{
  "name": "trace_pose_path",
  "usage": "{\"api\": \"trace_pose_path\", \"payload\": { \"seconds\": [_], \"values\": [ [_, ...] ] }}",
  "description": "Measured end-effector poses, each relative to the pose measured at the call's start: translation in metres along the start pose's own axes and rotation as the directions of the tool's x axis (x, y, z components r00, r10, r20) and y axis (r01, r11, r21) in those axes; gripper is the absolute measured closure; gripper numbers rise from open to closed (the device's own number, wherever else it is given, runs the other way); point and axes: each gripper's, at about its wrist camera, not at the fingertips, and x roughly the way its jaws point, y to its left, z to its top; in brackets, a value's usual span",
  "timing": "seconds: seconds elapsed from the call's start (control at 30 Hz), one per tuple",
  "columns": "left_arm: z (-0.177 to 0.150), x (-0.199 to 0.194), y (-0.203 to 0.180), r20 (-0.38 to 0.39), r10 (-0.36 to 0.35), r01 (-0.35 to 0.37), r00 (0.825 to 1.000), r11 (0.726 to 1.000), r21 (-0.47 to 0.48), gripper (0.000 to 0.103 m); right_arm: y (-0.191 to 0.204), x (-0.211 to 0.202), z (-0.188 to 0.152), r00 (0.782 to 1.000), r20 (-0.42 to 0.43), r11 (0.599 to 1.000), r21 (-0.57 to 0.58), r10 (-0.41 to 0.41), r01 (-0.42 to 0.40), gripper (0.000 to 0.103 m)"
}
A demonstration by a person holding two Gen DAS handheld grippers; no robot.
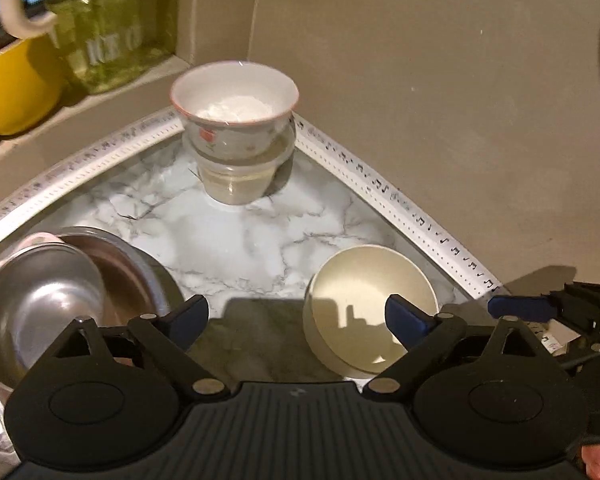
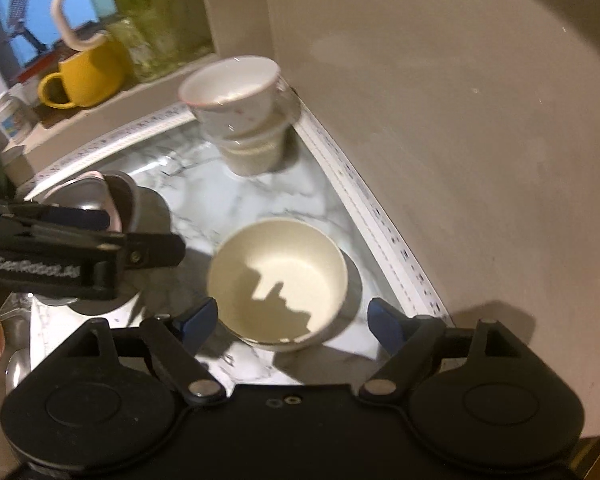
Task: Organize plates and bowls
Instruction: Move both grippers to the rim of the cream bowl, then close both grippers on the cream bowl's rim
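A cream bowl (image 1: 370, 312) sits on the marble counter near the right wall; it also shows in the right wrist view (image 2: 278, 280). A floral white bowl (image 1: 236, 110) is stacked on a clear glass bowl (image 1: 236, 182) in the back corner; the stack shows in the right wrist view (image 2: 236, 96). Nested steel bowls (image 1: 52, 300) stand at the left. My left gripper (image 1: 296, 318) is open and empty, just left of the cream bowl. My right gripper (image 2: 292, 322) is open, its fingers either side of the cream bowl's near rim. The left gripper shows in the right wrist view (image 2: 76, 236).
A yellow mug (image 1: 8, 84) and a green glass jar (image 1: 112, 28) stand on the window ledge at back left. A white patterned trim strip (image 1: 400, 200) runs along the counter edge against the beige wall (image 1: 440, 80).
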Motion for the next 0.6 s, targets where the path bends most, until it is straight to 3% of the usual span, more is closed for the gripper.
{"api": "trace_pose_path", "payload": {
  "seconds": [0.37,0.43,0.5,0.6],
  "values": [
    [0.000,0.034,-0.009,-0.038,0.061,-0.061,0.997,0.998,0.018,0.009,-0.014,0.034,-0.003,0.997,-0.060,0.995,0.092,-0.041,0.046,0.039],
    [0.001,0.037,-0.010,-0.051,0.048,-0.047,0.998,0.999,0.015,0.016,-0.017,0.037,-0.003,0.997,-0.069,0.993,0.106,-0.044,0.051,0.042],
    [0.003,0.041,-0.012,-0.068,0.037,-0.036,0.997,0.999,0.014,0.032,-0.018,0.039,-0.002,0.996,-0.076,0.992,0.111,-0.046,0.054,0.047],
    [0.005,0.046,-0.017,-0.082,0.050,-0.048,0.995,0.998,0.030,0.039,-0.016,0.044,-0.001,0.995,-0.087,0.993,0.102,-0.058,0.067,0.055]
  ]
}}
